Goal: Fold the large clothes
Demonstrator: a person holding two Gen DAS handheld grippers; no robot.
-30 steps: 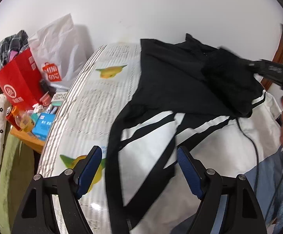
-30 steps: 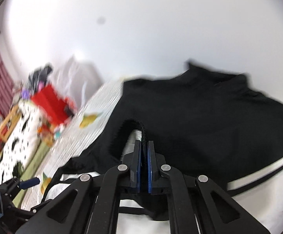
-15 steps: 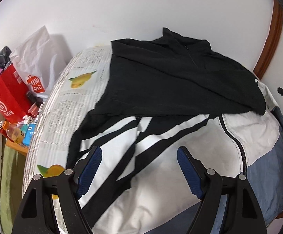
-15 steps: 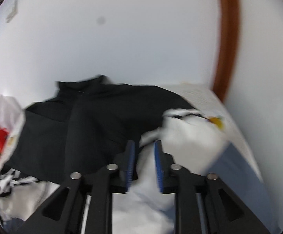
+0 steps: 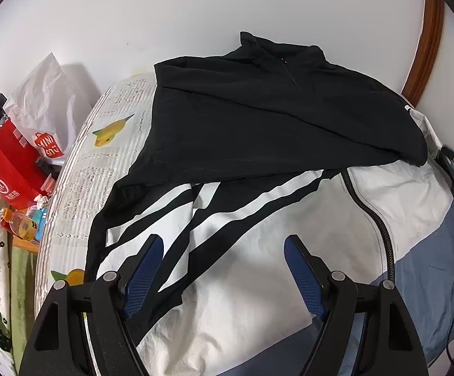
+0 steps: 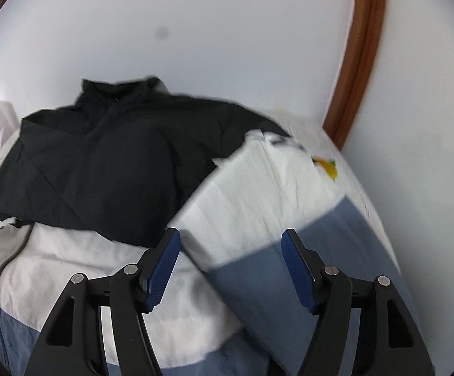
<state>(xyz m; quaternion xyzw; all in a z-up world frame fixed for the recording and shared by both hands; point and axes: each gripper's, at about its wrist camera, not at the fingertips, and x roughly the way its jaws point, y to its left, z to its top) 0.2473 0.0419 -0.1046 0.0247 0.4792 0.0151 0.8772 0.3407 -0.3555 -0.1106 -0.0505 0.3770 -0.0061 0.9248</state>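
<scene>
Now both grippers' fingers (image 5: 143,274) (image 6: 297,272) gape, holding nothing

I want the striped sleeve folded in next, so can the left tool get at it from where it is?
Probably yes. The left tool is open and empty, with the striped sleeve lying uncovered on the jacket just ahead of it. Nothing sits between them; the right tool is off to the other side.
</scene>
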